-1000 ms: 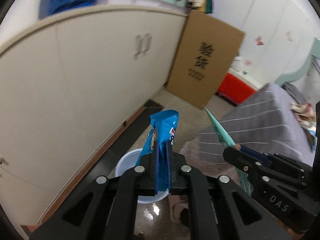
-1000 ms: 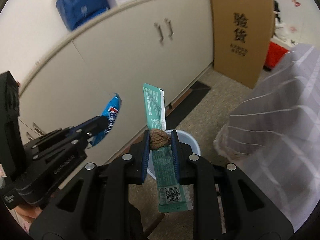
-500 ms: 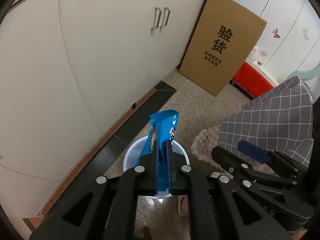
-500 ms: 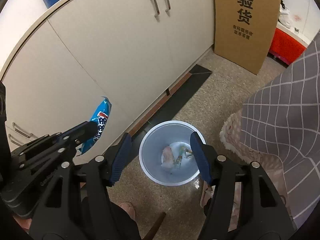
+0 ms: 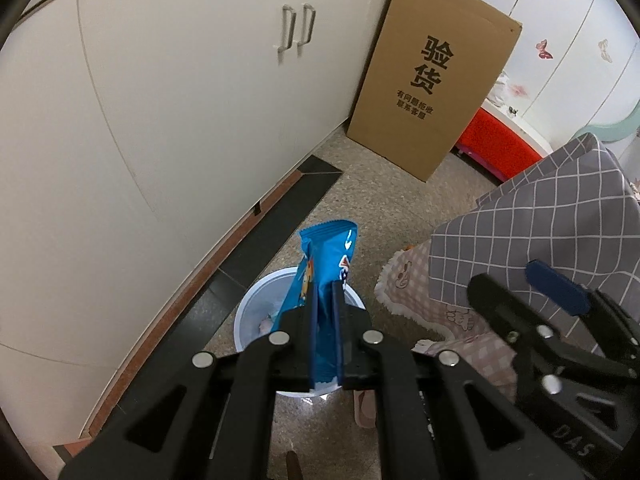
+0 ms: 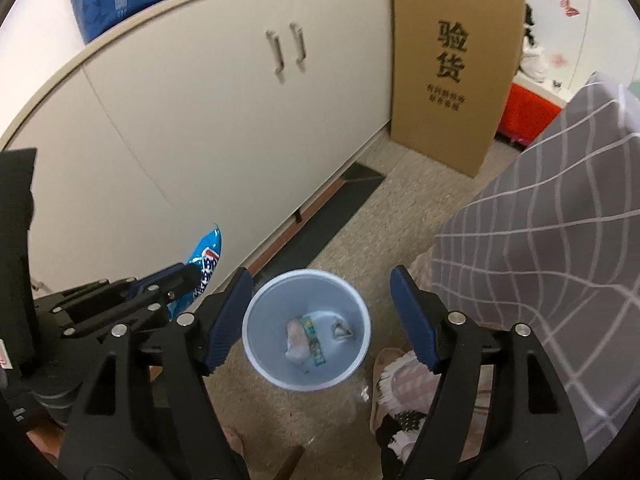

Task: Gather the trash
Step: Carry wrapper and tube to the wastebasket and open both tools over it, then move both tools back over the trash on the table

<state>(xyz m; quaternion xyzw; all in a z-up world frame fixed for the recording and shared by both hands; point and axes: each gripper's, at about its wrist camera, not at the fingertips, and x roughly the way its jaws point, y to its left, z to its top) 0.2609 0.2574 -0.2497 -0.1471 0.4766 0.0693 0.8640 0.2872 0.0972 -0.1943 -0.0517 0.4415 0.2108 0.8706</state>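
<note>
Left tongs (image 5: pixel 325 320) clamped on a blue snack wrapper (image 5: pixel 326 280), pinched near its lower half, top end standing up and forward past the tips. Right tongs (image 6: pixel 320 316) spread wide and carrying nothing. Straight ahead of and below the right tongs, framed between the two pads, a pale round trash bin (image 6: pixel 256 344) on the floor, with a crumpled wad and a green wrapper (image 6: pixel 314 340) already lying at its bottom. From the left wrist, the same bin (image 5: pixel 244 320) just beyond and beneath the tips, half hidden behind the blue wrapper; cabinet doors (image 5: pixel 160 100) off to the left of the tongs, a grey checked cloth (image 5: pixel 540 232) to the right, a cardboard box (image 5: pixel 432 92) farther ahead. Step in hand, by the look of it: dropping the blue wrapper in. Best done by shifting the left tongs a little farther over the bin's mouth, so the wrapper's lower end hangs inside the rim rather than above its near edge, then tipping the tips downward before letting go. A light, flat film likely to flutter or cling to a pad, so worth lowering close to the opening, opening fully and pausing a beat. Wise to keep the right tongs off to the side, clear of the drop path.
</note>
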